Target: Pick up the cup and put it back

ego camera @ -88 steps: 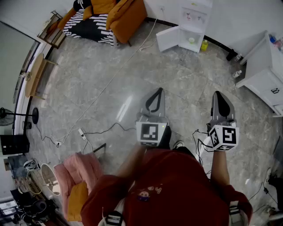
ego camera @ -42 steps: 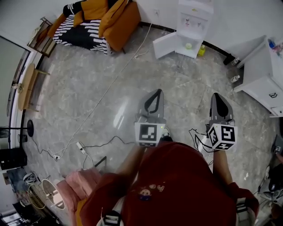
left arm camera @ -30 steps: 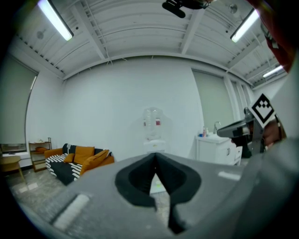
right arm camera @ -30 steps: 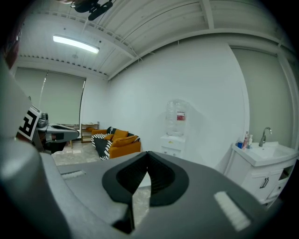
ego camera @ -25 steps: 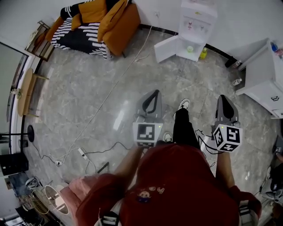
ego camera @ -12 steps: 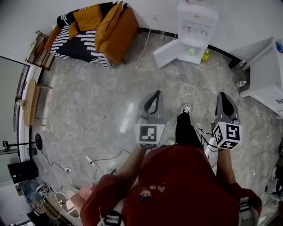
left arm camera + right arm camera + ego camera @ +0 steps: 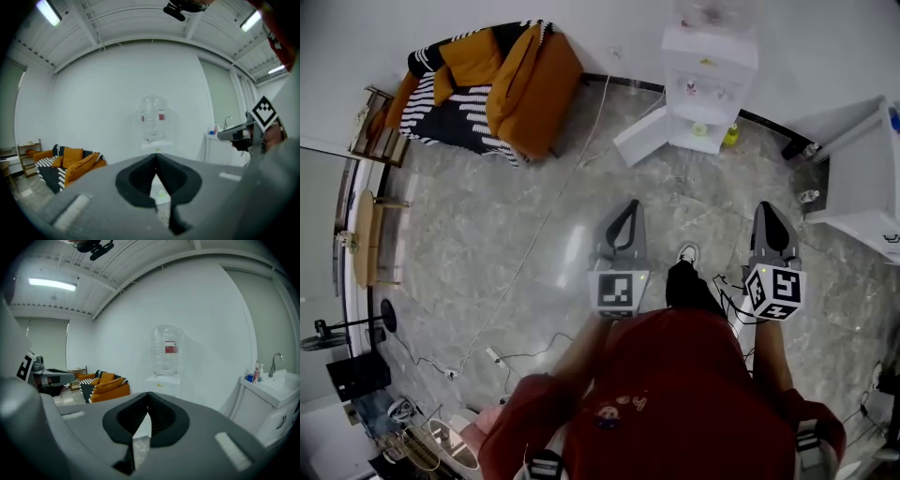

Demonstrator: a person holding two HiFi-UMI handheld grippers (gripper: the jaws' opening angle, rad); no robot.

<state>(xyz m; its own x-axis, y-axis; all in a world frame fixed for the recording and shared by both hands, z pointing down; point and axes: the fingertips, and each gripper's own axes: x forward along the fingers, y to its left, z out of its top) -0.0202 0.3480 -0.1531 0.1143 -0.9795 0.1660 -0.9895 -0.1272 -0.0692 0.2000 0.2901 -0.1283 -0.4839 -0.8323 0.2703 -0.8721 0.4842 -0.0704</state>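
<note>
A white water dispenser (image 7: 710, 67) stands against the far wall, its lower cabinet door (image 7: 640, 142) swung open. A small pale green cup (image 7: 700, 129) sits inside the open cabinet; in the left gripper view it shows as a green spot (image 7: 162, 194) behind the jaws. My left gripper (image 7: 628, 203) and right gripper (image 7: 766, 207) are held out over the floor, well short of the dispenser. Both are shut and hold nothing, with their tips meeting in the left gripper view (image 7: 155, 155) and the right gripper view (image 7: 148, 393).
An orange sofa (image 7: 520, 80) with a striped blanket stands at the back left. A white sink cabinet (image 7: 865, 178) is at the right, with bottles (image 7: 811, 196) on the floor beside it. A yellow bottle (image 7: 730, 137) stands by the dispenser. Cables (image 7: 546, 223) trail across the marble floor.
The person has walked forward, so the dispenser and sofa are nearer and lower in the head view. Both grippers stay shut and held out in front.
</note>
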